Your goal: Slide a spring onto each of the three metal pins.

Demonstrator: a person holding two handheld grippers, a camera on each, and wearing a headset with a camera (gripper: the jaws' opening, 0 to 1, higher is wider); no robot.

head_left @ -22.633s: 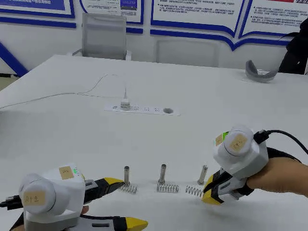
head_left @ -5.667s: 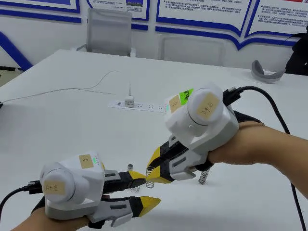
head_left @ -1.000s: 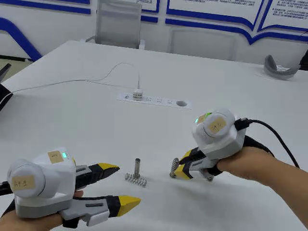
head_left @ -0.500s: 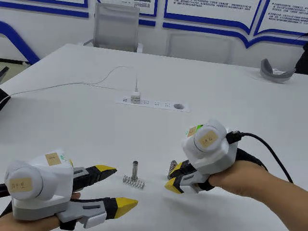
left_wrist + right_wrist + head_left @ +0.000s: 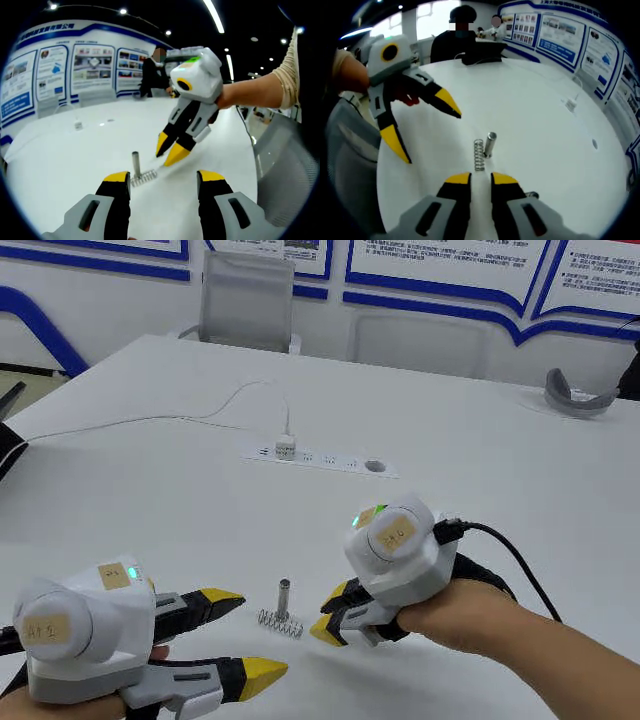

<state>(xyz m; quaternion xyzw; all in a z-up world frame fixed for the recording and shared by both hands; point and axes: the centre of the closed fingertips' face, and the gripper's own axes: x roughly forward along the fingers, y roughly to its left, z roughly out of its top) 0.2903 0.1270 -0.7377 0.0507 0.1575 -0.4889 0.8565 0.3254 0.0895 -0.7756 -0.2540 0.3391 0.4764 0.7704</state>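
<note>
- Left gripper [image 5: 258, 632]: jaws spread wide, empty.
- Right gripper [image 5: 327, 617]: jaws slightly parted, empty, near upright pin [image 5: 284, 595].
- Spring [image 5: 280, 623]: flat at pin's foot.

The pin [image 5: 284, 593] is standing upright on the tabletop [image 5: 150, 490]. A spring [image 5: 280, 623] is lying flat at the pin's foot, on its near side and just beside it. The left tool [image 5: 255, 633] is sitting near the pin, to its left and nearer the person, with its jaws spreading wide toward the spring. The right tool [image 5: 327, 617] is reaching in just right of the pin, its tips pointing leftward at the spring. Well behind the pin a power strip [image 5: 320, 460] is lying across the tabletop, and a cable [image 5: 150, 422] is running off leftward from it. Farther behind the pin a chair [image 5: 248, 295] is standing at the tabletop's far edge. Far behind and right of the pin a curved band [image 5: 575, 395] is lying on the tabletop.
</note>
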